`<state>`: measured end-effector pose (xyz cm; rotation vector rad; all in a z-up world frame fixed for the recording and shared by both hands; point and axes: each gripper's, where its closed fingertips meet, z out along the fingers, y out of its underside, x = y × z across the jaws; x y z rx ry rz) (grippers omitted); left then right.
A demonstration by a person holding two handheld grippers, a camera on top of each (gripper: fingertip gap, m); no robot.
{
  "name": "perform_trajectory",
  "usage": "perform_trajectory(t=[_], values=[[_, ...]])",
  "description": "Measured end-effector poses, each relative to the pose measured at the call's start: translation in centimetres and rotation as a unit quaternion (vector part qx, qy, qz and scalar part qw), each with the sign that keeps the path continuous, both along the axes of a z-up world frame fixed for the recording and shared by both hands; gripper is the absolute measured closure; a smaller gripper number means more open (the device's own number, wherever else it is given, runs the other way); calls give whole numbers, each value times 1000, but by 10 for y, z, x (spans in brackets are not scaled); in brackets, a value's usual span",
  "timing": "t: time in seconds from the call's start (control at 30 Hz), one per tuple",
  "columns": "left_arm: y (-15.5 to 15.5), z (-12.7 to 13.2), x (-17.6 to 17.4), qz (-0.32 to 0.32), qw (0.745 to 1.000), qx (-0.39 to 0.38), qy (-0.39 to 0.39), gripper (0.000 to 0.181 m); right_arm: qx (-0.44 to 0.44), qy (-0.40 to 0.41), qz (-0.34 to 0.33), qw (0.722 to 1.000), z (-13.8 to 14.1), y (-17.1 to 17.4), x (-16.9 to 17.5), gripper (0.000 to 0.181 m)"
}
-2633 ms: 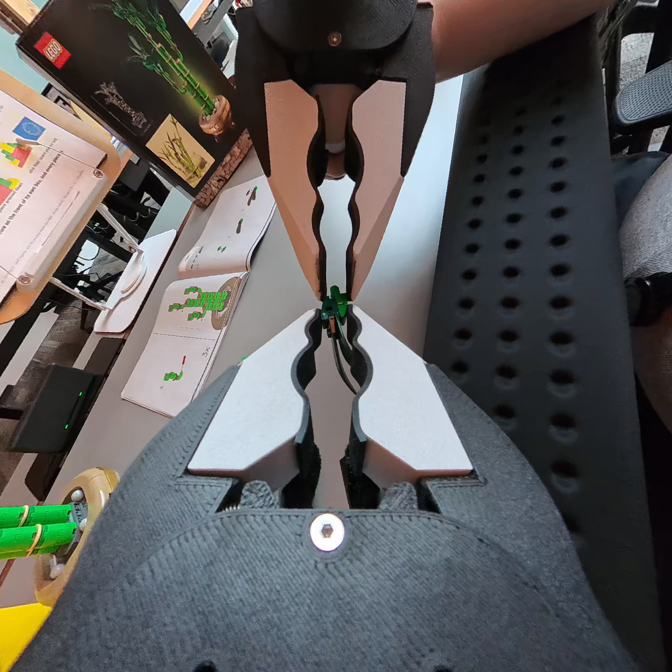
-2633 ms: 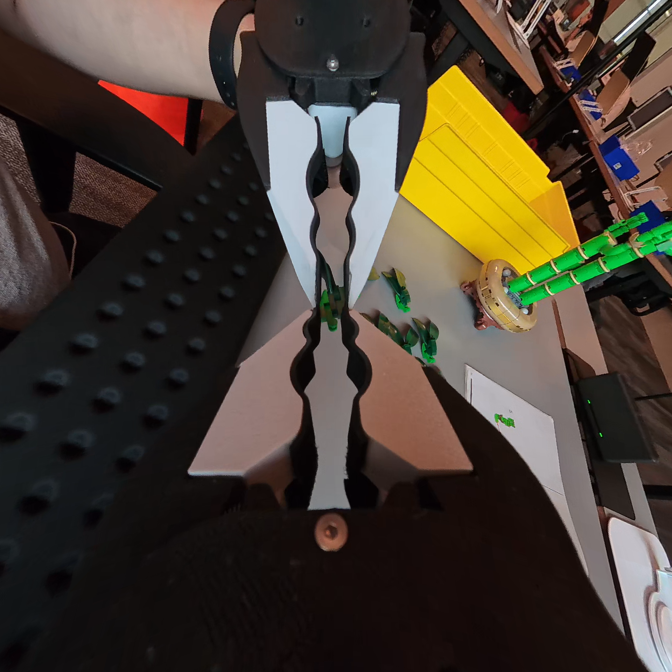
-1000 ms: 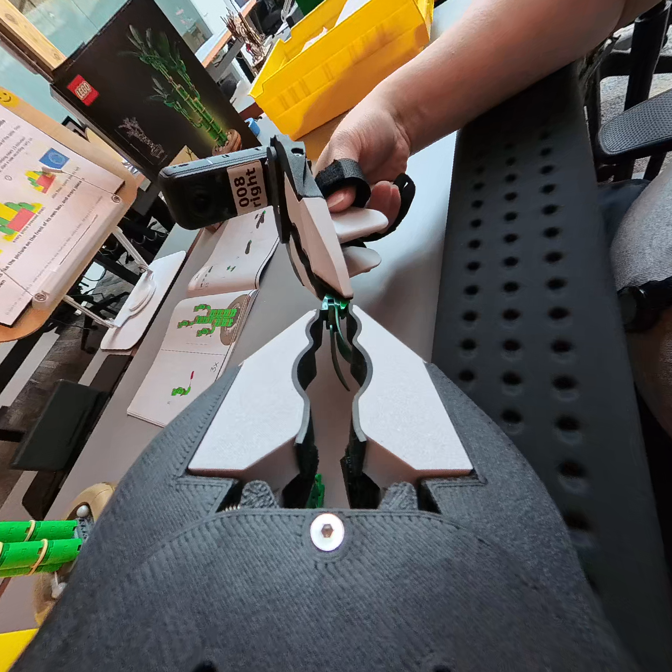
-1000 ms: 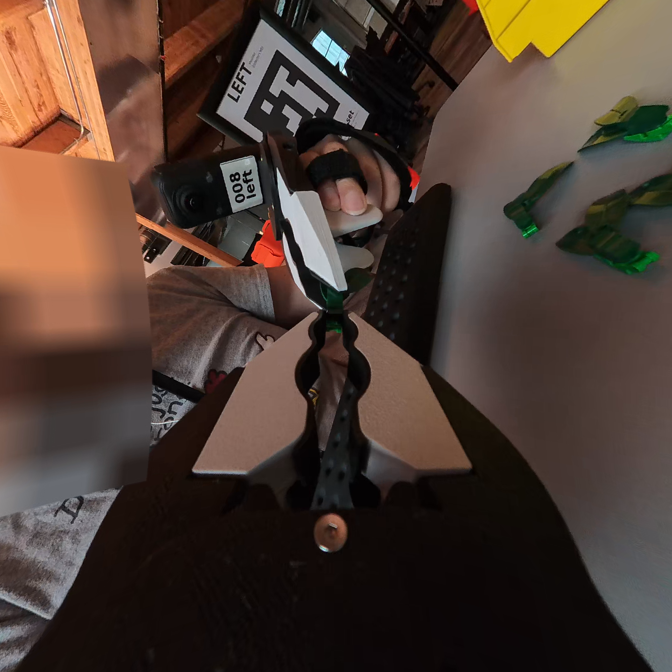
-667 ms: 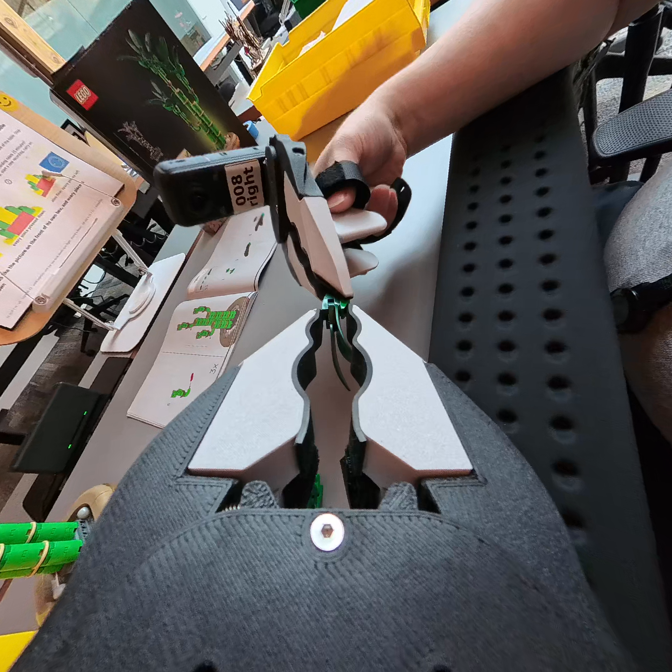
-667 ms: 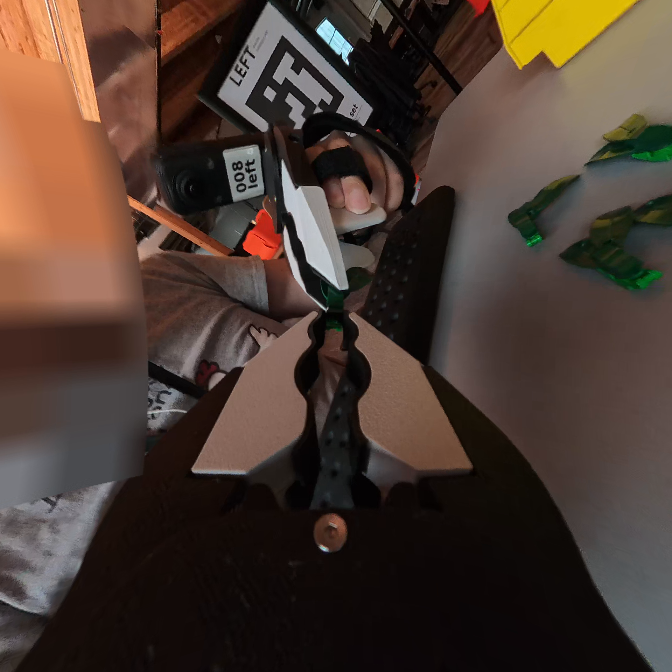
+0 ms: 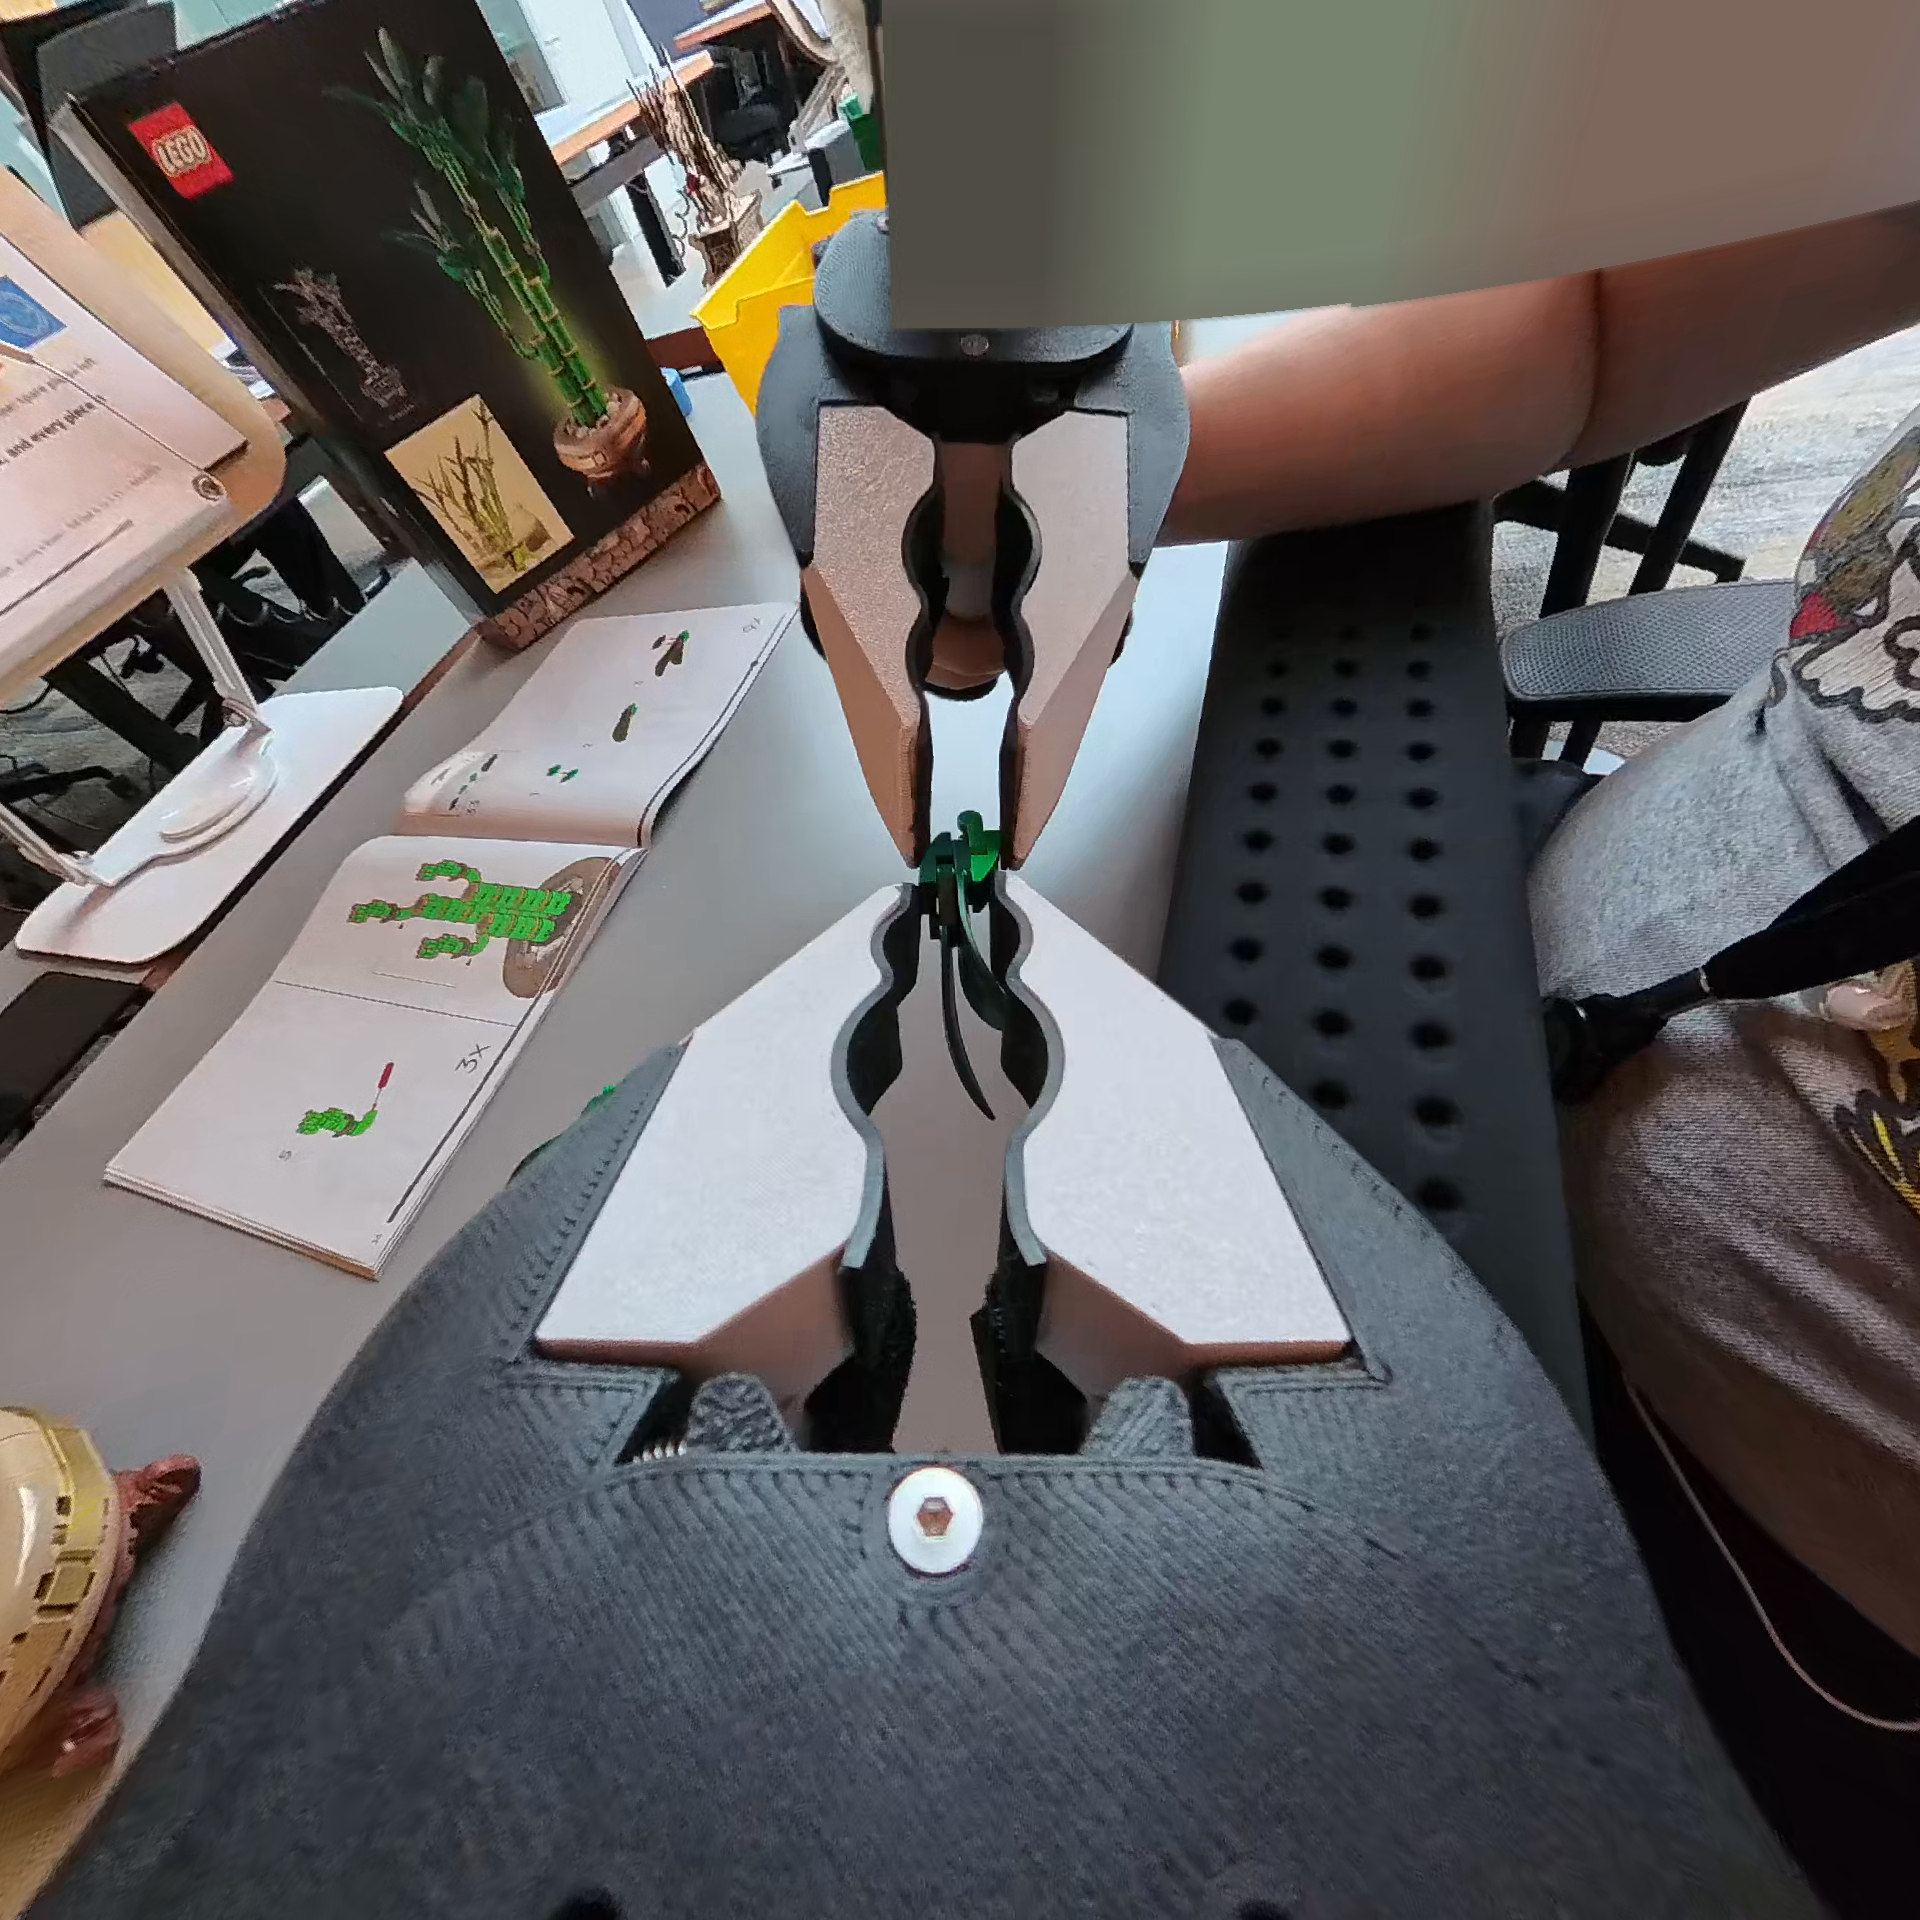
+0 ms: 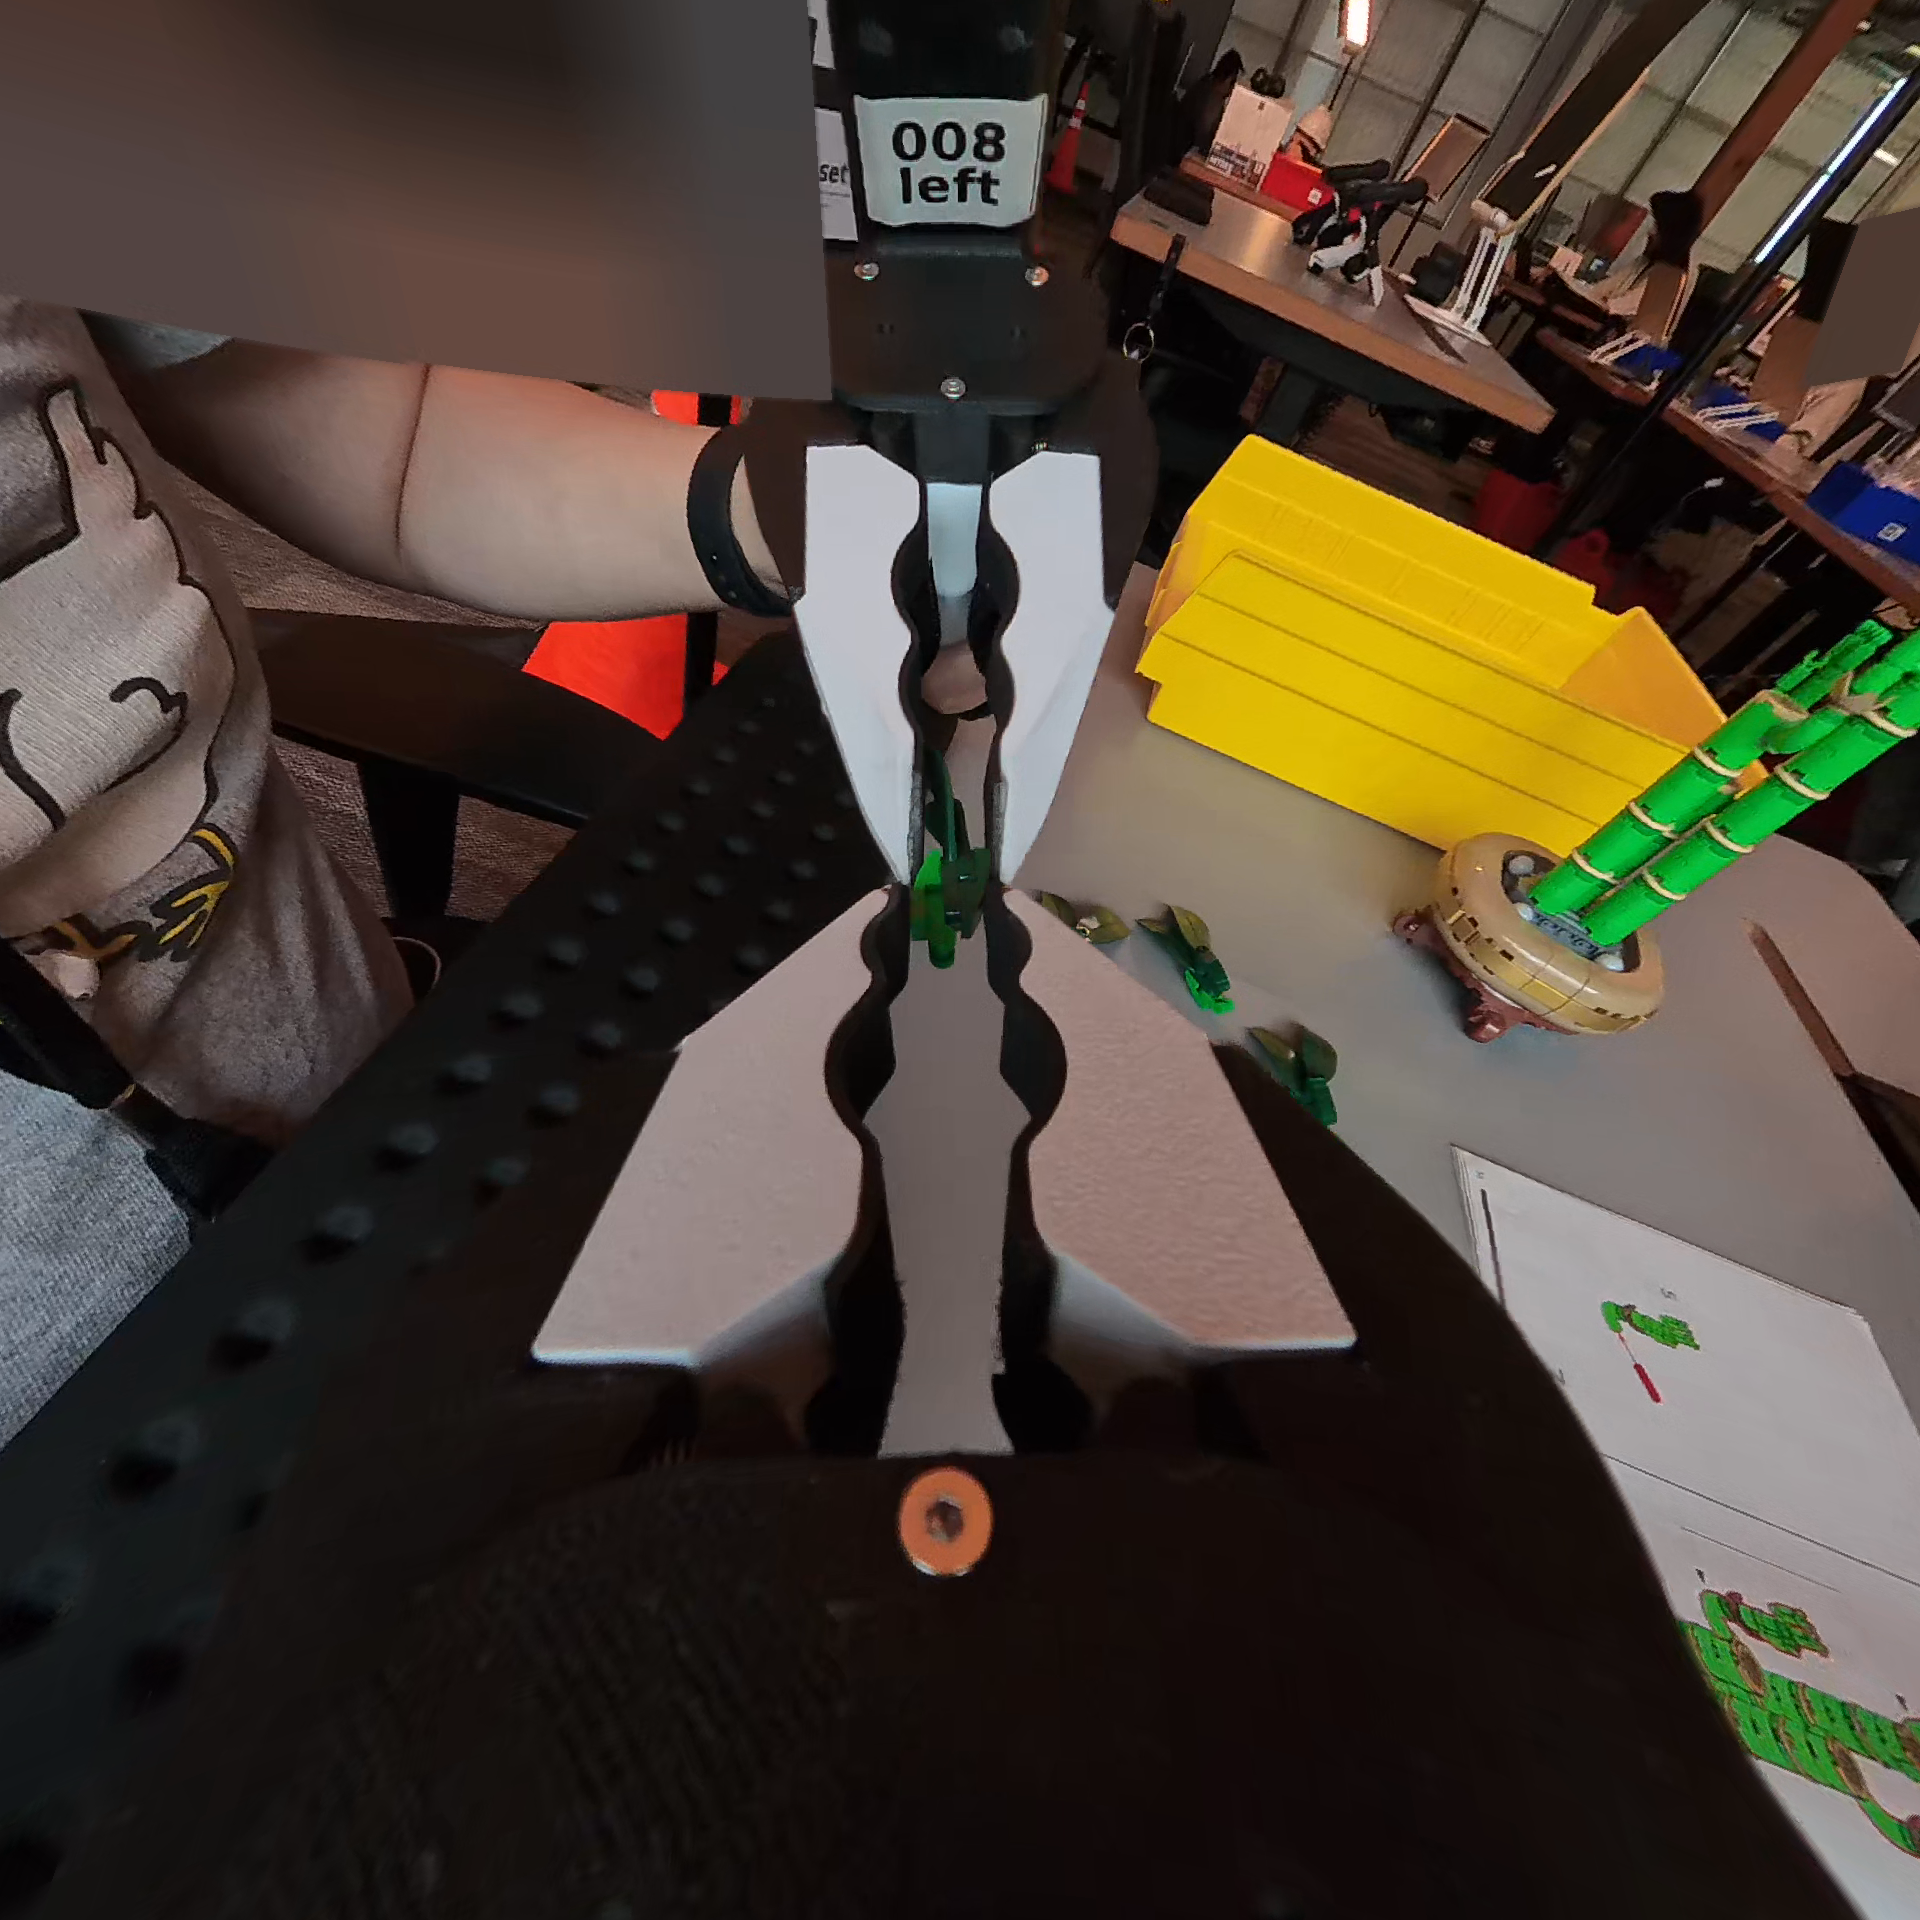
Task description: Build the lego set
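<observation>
My left gripper [image 7: 956, 906] is shut on a dark green leaf piece [image 7: 966, 1013] whose blade hangs back between the fingers. My right gripper [image 8: 945, 912] is shut on a small bright green lego piece [image 8: 938, 923]. The two grippers face each other tip to tip above the table's near edge, with the two pieces pressed together between them. The right gripper [image 7: 961, 847] shows head-on in the left wrist view, and the left gripper [image 8: 951, 871] shows head-on in the right wrist view. The bamboo model [image 8: 1756, 779] stands in its tan pot [image 8: 1548, 961] on the table.
Several loose leaf assemblies [image 8: 1195, 951] lie on the grey table. Yellow bins [image 8: 1382, 665] stand behind them. An open instruction booklet [image 7: 416, 997] and the set's box [image 7: 416, 312] are on the left. A black perforated chair part [image 7: 1340, 883] runs along the table edge. Only a small space, under 4 cm, lies between the two pairs of fingers.
The grippers were turned side-on to each other a second ago. Now they have rotated back to face head-on, tips still together on the green pieces.
</observation>
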<state>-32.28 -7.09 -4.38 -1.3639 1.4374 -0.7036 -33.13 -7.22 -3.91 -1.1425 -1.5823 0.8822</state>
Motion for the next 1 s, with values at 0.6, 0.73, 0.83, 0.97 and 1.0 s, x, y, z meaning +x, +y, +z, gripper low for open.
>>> perform_trajectory(t=[0.6, 0.73, 0.83, 0.97, 1.0], values=[[-8, 10, 1, 10, 997, 70, 3, 171, 64, 2, -1, 998, 10, -8, 2, 170], [-12, 14, 1, 11, 995, 102, 17, 171, 86, 10, 0, 996, 14, -12, 2, 170], [-13, 17, 0, 13, 989, 144, 35, 171, 121, 28, -5, 992, 18, -13, 1, 169], [-16, 16, -1, 2, 990, 133, 38, 170, 134, 35, -1, 990, 17, -16, -1, 169], [-16, 15, -2, -1, 991, 130, 36, 170, 121, 34, 5, 992, 15, -16, -2, 169]])
